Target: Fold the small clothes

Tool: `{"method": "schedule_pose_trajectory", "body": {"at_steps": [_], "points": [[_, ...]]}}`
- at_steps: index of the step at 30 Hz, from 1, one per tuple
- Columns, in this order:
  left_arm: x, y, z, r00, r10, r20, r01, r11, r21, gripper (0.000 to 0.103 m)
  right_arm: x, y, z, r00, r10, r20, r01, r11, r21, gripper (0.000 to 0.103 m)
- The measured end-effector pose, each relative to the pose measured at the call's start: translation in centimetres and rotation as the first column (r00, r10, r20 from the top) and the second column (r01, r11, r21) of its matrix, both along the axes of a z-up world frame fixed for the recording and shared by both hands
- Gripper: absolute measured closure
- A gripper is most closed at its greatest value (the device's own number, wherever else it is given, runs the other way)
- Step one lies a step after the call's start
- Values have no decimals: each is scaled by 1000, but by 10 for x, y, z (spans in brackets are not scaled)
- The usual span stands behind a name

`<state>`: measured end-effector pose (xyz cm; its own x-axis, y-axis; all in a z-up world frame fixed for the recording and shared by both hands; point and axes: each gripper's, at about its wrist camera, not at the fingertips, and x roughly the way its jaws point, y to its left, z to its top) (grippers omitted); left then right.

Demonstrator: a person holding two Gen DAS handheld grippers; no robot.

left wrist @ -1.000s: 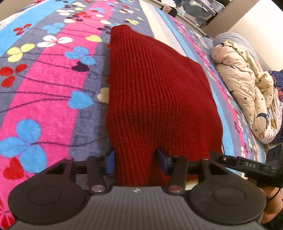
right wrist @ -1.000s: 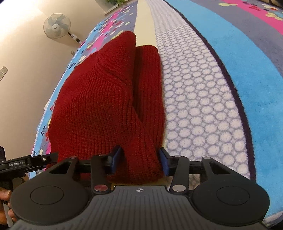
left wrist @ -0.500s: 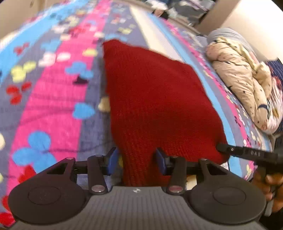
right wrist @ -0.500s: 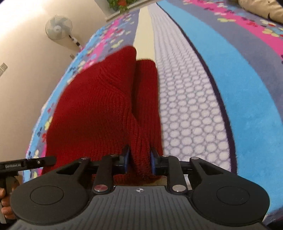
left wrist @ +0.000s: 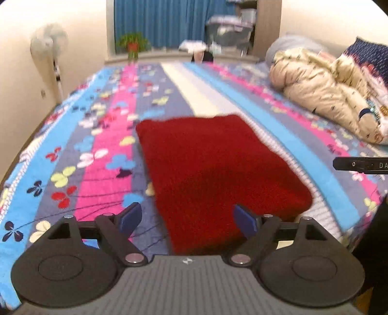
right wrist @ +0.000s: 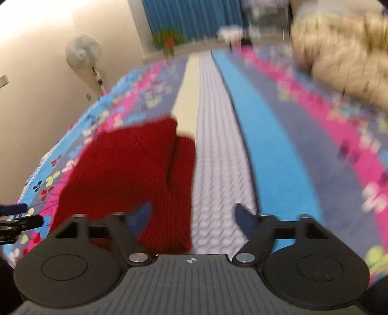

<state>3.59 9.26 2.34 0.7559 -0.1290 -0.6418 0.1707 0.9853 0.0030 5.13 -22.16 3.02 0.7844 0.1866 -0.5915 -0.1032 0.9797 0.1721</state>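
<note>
A dark red knitted garment lies folded flat on the striped butterfly-print bedspread. My left gripper is open and empty, raised above the garment's near edge. In the right wrist view the garment lies to the left, with a folded part alongside its right edge. My right gripper is open and empty, above the garment's near right corner and the white dotted stripe. The right wrist view is blurred.
A cream printed quilt bundle lies at the right side of the bed. A standing fan is by the left wall. A potted plant and blue curtain are at the far end.
Both grippers were shut on the garment's near edge half a second ago; now both are open, have let it go, and have lifted and pulled back. The garment lies flat.
</note>
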Motion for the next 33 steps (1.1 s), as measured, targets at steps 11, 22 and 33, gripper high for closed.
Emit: {"method": "schedule_pose_trajectory", "body": {"at_steps": [11, 22, 33], "points": [[-70, -55, -11, 991, 43, 126, -57, 992, 111, 13, -59, 27, -3, 997, 18, 69, -13, 997, -72, 8], [-48, -36, -15, 984, 160, 83, -167, 981, 98, 9, -52, 39, -10, 999, 23, 48, -19, 996, -84, 8], [-44, -30, -14, 979, 195, 56, -198, 977, 74, 9, -52, 41, -10, 999, 32, 41, -28, 996, -85, 8]]}}
